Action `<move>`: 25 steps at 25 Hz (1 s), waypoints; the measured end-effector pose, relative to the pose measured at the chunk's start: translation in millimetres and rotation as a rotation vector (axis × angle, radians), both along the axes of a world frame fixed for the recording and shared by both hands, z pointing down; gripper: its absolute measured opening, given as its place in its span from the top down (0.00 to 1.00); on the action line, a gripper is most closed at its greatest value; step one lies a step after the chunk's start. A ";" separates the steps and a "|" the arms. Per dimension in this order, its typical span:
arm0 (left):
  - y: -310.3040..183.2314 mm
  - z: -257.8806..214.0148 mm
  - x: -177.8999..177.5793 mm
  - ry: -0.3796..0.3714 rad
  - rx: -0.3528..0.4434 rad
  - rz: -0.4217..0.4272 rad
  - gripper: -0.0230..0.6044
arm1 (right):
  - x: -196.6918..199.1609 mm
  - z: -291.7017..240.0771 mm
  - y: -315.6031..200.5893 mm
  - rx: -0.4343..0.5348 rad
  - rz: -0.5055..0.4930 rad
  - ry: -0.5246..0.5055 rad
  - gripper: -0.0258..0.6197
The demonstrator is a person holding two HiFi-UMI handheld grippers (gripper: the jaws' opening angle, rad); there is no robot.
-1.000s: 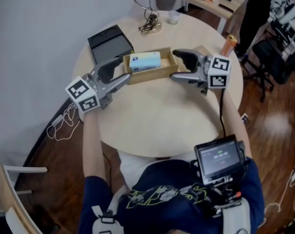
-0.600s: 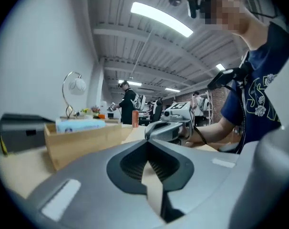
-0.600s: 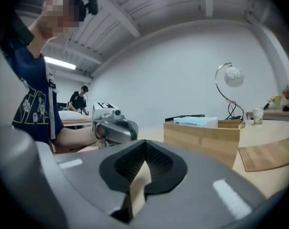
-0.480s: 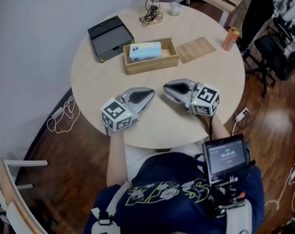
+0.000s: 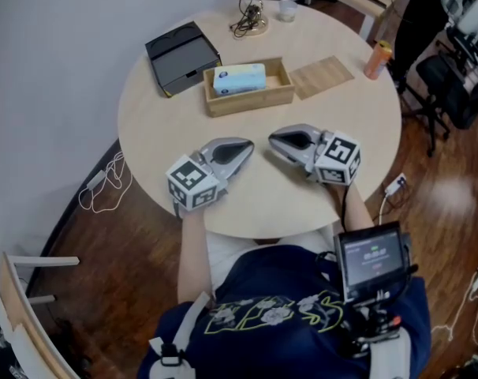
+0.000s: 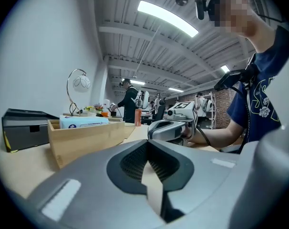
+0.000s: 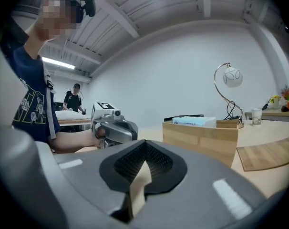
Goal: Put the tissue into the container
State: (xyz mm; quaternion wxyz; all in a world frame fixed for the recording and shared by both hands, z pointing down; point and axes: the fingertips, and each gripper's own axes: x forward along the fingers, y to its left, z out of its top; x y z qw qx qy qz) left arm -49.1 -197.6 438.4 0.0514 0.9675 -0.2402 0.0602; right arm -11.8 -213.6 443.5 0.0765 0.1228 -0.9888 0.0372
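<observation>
Round desk (image 5: 156, 129) in view, pale wood, its curved near edge running just under both claws, so there is little room behind them and plenty ahead. Left claw (image 5: 248, 144) lies on the desk with its jaws pressed together and nothing between them; the left gripper view confirms it, left claw (image 6: 146, 149) closed tight with only bare desktop past the tips. Right claw (image 5: 273, 138) lies just beside it, tips turned toward the left one, also closed and empty, and right claw (image 7: 144, 149) shows the same from its own camera. Between the claws and the container (image 5: 251, 101) there is a broad bare band of desk. The container is a low wooden tray sitting toward the far side, well in from every edge. The tissue (image 5: 239, 78) is inside it: a soft pale blue and white pack lying flat, filling the left and middle, with the right end of the tray free. From the low views the tissue (image 6: 83, 121) stands a touch above the container (image 6: 87, 140) rim. A black box (image 5: 182, 56) crowds the far left edge, a thin wooden board (image 5: 323, 76) lies just right of the container, and an orange can (image 5: 376, 58) stands close to the right edge.
</observation>
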 end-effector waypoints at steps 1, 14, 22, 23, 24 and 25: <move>0.4 -0.2 -0.3 0.004 -0.001 -0.003 0.96 | 0.0 0.0 1.2 -0.001 -0.002 0.004 0.96; 2.3 0.5 -2.1 0.002 -0.001 -0.008 0.96 | -1.3 0.8 3.7 0.002 -0.009 0.005 0.96; 1.9 -0.2 -2.2 0.006 -0.002 -0.009 0.96 | -1.6 0.3 4.1 -0.005 -0.008 0.006 0.96; 2.2 0.0 -2.3 0.004 -0.002 -0.007 0.96 | -1.9 0.3 4.2 -0.006 -0.008 0.003 0.96; 2.4 0.2 -2.3 0.001 -0.001 -0.004 0.96 | -2.0 0.6 4.0 -0.006 -0.008 0.002 0.96; 2.5 0.4 -2.3 -0.003 0.001 -0.001 0.96 | -1.9 1.2 3.6 -0.004 -0.008 0.002 0.96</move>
